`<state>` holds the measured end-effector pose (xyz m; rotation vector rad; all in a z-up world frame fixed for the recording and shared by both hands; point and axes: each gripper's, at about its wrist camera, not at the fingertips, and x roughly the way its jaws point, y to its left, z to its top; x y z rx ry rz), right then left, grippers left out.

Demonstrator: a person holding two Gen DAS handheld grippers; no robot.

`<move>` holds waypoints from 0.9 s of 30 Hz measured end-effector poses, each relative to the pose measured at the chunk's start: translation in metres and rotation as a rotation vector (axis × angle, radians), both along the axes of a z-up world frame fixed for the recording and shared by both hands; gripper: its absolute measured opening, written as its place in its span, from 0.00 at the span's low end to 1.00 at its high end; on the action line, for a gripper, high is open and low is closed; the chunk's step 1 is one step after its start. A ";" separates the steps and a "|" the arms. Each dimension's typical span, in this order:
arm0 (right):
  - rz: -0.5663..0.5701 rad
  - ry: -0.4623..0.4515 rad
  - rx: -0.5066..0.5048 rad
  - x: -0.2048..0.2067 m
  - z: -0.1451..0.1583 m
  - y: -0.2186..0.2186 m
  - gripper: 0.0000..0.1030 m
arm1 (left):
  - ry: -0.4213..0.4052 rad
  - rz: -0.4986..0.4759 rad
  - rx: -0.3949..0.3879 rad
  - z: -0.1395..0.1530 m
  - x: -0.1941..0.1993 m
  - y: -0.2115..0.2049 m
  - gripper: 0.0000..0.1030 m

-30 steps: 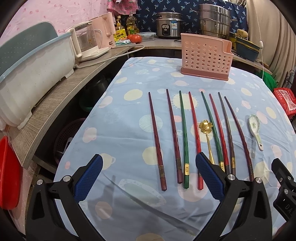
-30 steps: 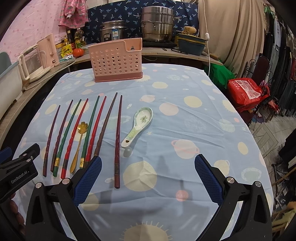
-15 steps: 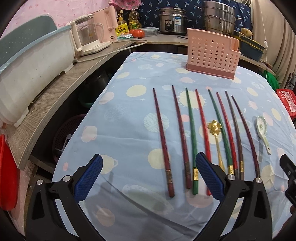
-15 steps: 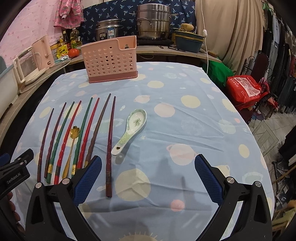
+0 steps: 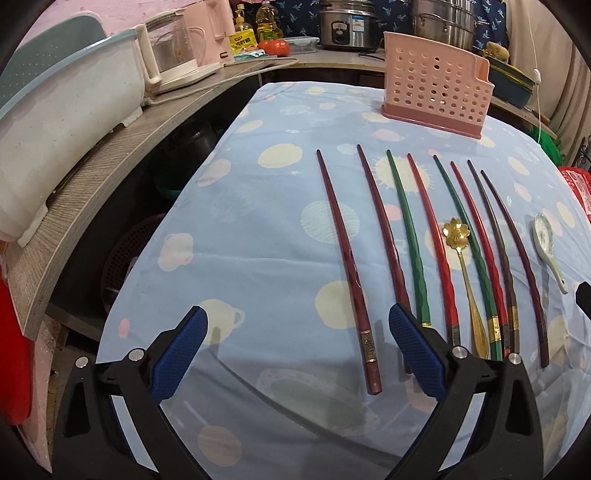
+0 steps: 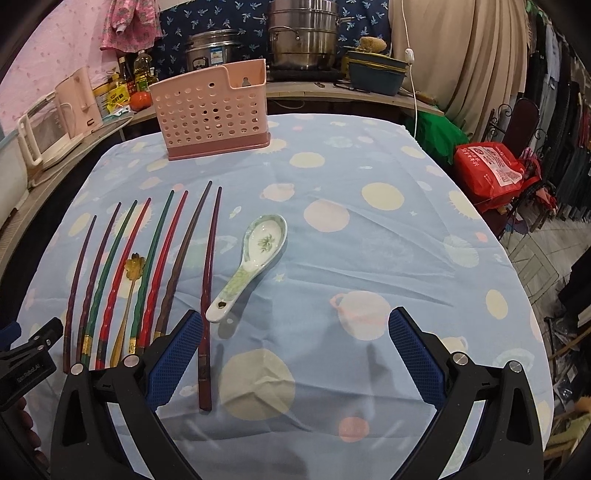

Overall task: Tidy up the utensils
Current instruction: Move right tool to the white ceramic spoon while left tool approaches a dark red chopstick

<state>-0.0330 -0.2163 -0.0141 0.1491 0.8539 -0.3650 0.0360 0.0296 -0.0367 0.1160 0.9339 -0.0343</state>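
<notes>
Left wrist view: eight chopsticks [image 5: 413, 240] lie side by side on a table [image 5: 258, 229] under a blue planet-print cloth, long axes running near to far, thin tips toward the far pink holder [image 5: 436, 96], banded thick ends near. A gold spoon [image 5: 461, 273] lies among them, its flower bowl pointing far. A ceramic spoon [image 6: 255, 258] rests just right of the row, bowl far and right, handle end near the rightmost chopstick. The left gripper [image 5: 295, 354] hangs released and empty over the near edge, the leftmost chopstick's thick end between its fingers. Right wrist view: the right gripper [image 6: 295, 354] is also spread wide and empty, its left finger just beside the rightmost chopstick. Cloth right of the spoons lies bare to the edge. A counter [image 5: 92, 177] with a kettle [image 5: 173, 55] runs along the left; pots [image 6: 303, 33] stand behind the holder.
</notes>
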 end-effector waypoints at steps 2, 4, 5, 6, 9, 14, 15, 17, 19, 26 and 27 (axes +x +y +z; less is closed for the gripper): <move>-0.001 0.001 0.002 0.002 0.000 0.000 0.94 | 0.002 -0.004 0.000 -0.001 0.001 -0.001 0.91; 0.000 -0.001 0.004 0.004 0.001 0.000 0.94 | 0.008 -0.008 -0.006 -0.002 0.003 -0.001 0.89; 0.001 -0.003 0.005 0.006 0.001 0.000 0.94 | 0.013 -0.010 -0.008 -0.003 0.004 -0.001 0.85; 0.002 -0.006 0.007 0.008 0.001 0.000 0.94 | 0.022 -0.014 -0.011 -0.005 0.005 -0.002 0.84; 0.005 -0.009 0.016 0.016 0.000 0.001 0.93 | 0.041 -0.023 -0.018 -0.010 0.007 -0.003 0.78; 0.013 0.009 0.015 0.032 -0.008 0.006 0.88 | 0.060 -0.039 -0.029 -0.016 0.008 -0.004 0.68; 0.014 0.015 0.020 0.035 -0.010 0.006 0.85 | 0.063 -0.040 -0.034 -0.017 0.008 -0.004 0.67; 0.014 0.024 0.040 0.040 -0.014 0.005 0.82 | 0.061 -0.045 -0.040 -0.017 0.008 -0.004 0.63; 0.009 0.032 0.055 0.043 -0.018 0.004 0.78 | 0.059 -0.058 -0.044 -0.017 0.007 -0.006 0.59; 0.006 0.059 0.099 0.045 -0.030 -0.002 0.58 | 0.059 -0.105 -0.069 -0.015 0.005 -0.011 0.34; 0.004 0.064 0.103 0.045 -0.031 -0.003 0.52 | 0.060 -0.109 -0.073 -0.015 0.005 -0.012 0.32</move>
